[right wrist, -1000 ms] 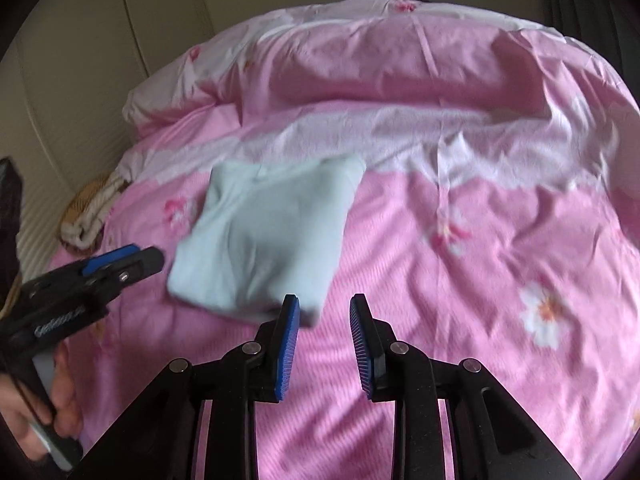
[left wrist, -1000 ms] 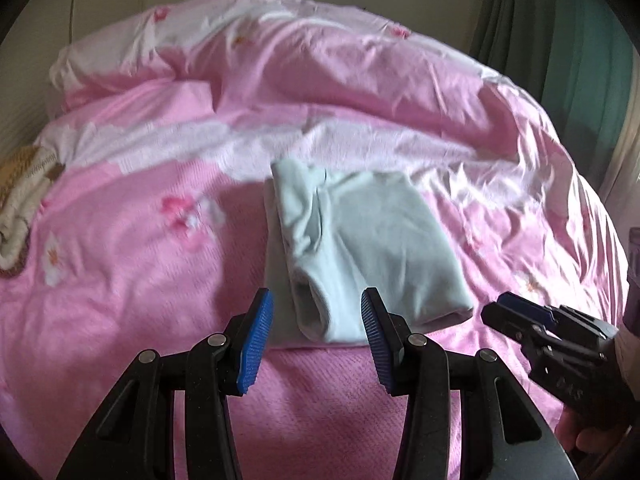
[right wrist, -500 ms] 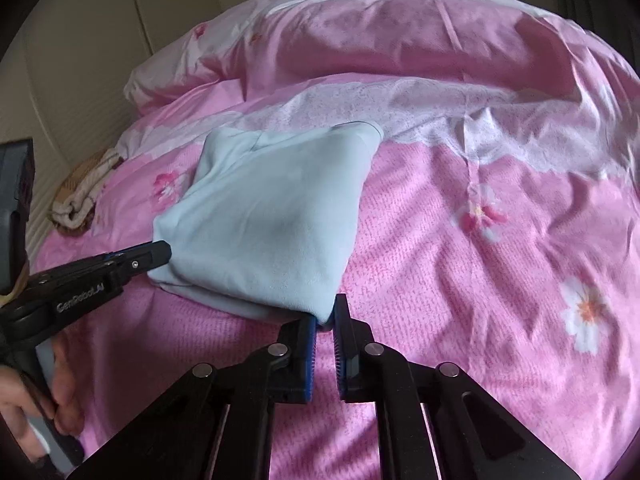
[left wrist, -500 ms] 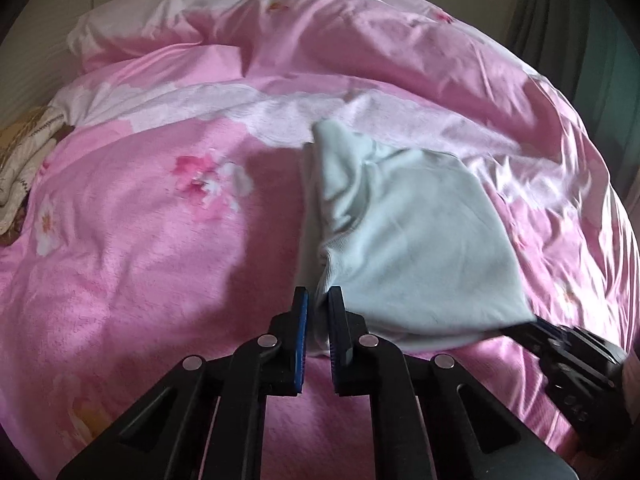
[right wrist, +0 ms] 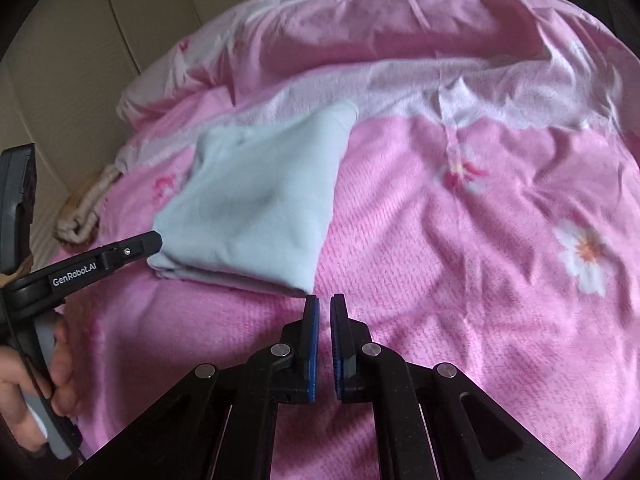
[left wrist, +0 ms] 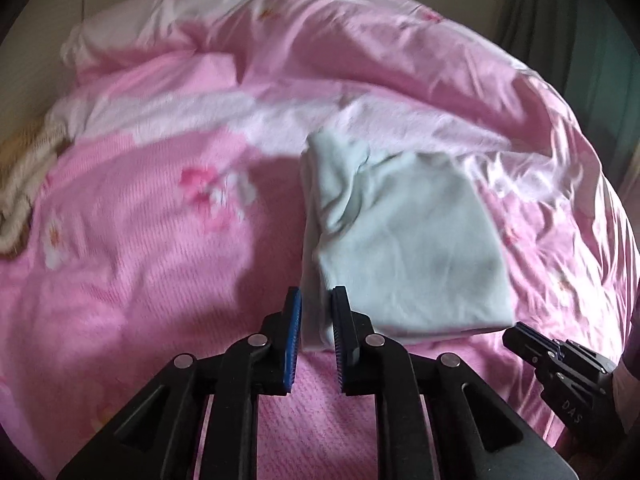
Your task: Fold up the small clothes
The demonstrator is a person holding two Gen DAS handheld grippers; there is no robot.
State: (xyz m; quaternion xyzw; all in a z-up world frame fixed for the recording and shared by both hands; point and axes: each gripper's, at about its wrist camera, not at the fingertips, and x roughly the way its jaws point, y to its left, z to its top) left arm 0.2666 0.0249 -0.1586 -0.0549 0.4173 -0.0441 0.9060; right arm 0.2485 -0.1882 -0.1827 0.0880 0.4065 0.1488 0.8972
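Noted as hard to read: left-wrist view smeared by blur, worst toward 9 o'clock, where a cream and brown knitted item (left wrist: 18, 200) is cut by the frame edge and cannot be identified. Right gripper (right wrist: 322, 312) seen in the left-wrist view only as a dark tip at 4 o'clock, the rest cut off. Left hand (right wrist: 36, 392) partly out of frame at 8 o'clock in the right-wrist view, wrapped round a grey handle. Left gripper (left wrist: 316, 312) clamped on the pale blue garment (left wrist: 400, 248): jaws just eased slightly wider, the garment's near-left corner standing between the pads and filling the gap. Right gripper's jaws drawn together, a thin slit left between the pads with pink fabric showing through; garment's near-right corner ends right at the tip of its left pad, and whether that corner is nipped cannot be told. Garment lies folded in a rough rectangle near the middle of the bed, at 1 o'clock from the left gripper and 11 o'clock from the right. Surface: a rumpled pink bedcover (left wrist: 152, 288) printed with flowers, a paler band across it at 12 o'clock beyond the garment. Room: beige padded wall (right wrist: 80, 60) at 10 o'clock in the right-wrist view, dark green curtain (left wrist: 560, 20) at 1 o'clock in the left-wrist view.
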